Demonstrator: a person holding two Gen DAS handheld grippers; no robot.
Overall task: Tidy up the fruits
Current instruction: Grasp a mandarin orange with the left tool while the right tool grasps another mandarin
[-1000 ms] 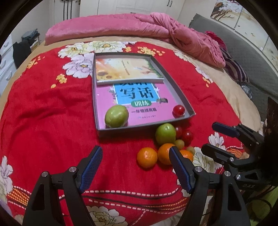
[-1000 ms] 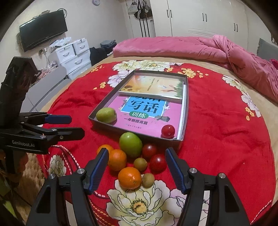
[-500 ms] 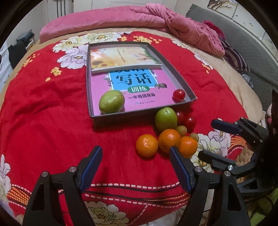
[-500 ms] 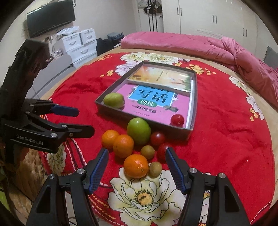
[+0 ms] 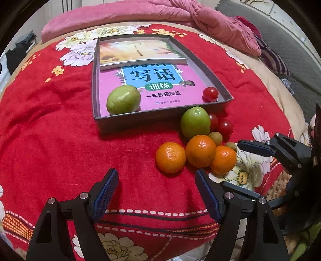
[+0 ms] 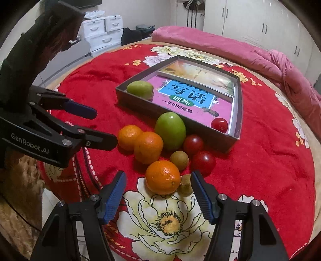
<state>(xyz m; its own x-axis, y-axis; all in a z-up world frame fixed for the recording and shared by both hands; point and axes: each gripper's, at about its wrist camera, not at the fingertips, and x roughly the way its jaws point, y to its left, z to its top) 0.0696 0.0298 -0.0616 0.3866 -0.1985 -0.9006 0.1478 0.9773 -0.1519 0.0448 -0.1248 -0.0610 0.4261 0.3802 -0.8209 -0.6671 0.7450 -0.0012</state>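
A grey tray (image 5: 160, 118) on the red bedspread holds books, a green fruit (image 5: 123, 99) and a cherry tomato (image 5: 210, 94). In front of it lies a pile: a green fruit (image 6: 170, 130), three oranges, tomatoes (image 6: 203, 162) and small brown-green fruits (image 6: 179, 160). My right gripper (image 6: 158, 175) points down at the pile, its jaws closing. The nearest orange (image 6: 162, 177) sits between its fingertips, and the pads do not touch it. My left gripper (image 5: 155, 176) is open and empty just short of the leftmost orange (image 5: 170, 157). The right gripper (image 5: 240, 166) also shows at the pile's right.
The bed's rounded front edge runs close under both grippers. A pink quilt (image 5: 180, 14) lies rumpled along the far side. White drawers (image 6: 102, 32) and wardrobes stand beyond the bed. Bare red spread (image 5: 50, 130) lies left of the tray.
Both grippers have sunk toward the fruit pile, which looks larger. The right jaws have narrowed a little, and the near orange now lies between their tips.
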